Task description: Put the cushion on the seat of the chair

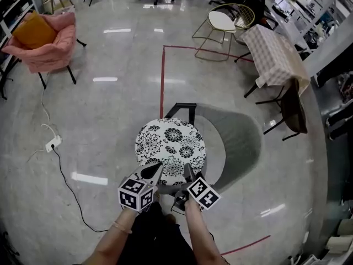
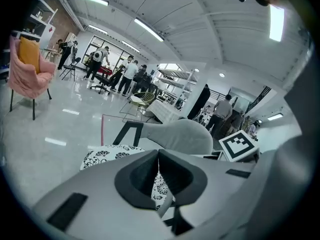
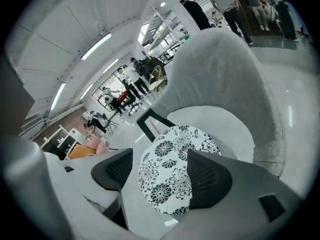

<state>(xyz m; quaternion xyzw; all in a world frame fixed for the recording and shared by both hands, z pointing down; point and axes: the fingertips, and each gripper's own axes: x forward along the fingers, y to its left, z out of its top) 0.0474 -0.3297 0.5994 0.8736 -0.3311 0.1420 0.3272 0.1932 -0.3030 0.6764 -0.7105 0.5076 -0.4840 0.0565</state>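
Observation:
A round white cushion (image 1: 171, 145) with black flowers hangs over the front left part of the grey chair's seat (image 1: 216, 148), in front of its curved backrest (image 1: 246, 142). My left gripper (image 1: 156, 169) is at the cushion's near edge. In the left gripper view, the left gripper (image 2: 158, 156) has its pads closed together on a fold of the cushion (image 2: 102, 156). My right gripper (image 1: 187, 171) is beside it. In the right gripper view, the right gripper (image 3: 160, 158) is wide open, with the cushion (image 3: 175, 169) lying flat between the jaws and the seat (image 3: 220, 121) behind it.
A pink armchair (image 1: 49, 46) with an orange pillow stands far left. A wire chair (image 1: 226, 21), a checked-cloth table (image 1: 273, 54) and a dark chair (image 1: 295, 106) stand at the right. A power strip (image 1: 53, 143) with its cable lies on the floor at the left. A red tape line (image 1: 162, 76) crosses the floor.

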